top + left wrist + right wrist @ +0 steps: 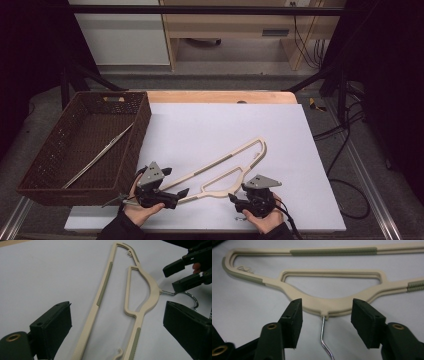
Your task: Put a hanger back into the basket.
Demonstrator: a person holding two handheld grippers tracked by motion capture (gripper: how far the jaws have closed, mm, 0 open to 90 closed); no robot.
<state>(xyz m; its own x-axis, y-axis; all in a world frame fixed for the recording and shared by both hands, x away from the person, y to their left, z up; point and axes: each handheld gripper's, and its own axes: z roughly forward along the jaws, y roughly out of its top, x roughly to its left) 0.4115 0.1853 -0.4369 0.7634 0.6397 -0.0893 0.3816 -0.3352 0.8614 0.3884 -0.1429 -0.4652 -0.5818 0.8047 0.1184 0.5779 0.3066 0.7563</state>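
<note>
Cream hanger [327, 305] lies flat — both grippers, left [117, 325] and right [325, 320], gape apart, its hook end cut off.

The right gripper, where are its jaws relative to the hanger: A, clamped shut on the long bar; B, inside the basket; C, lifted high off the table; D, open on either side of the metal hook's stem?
D: in the right gripper view the right gripper stands open, one jaw on each side of the metal hook where it leaves the cream hanger.

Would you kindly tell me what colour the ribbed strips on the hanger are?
Grey-green strips on the cream hanger, clearest in the right gripper view.
</note>
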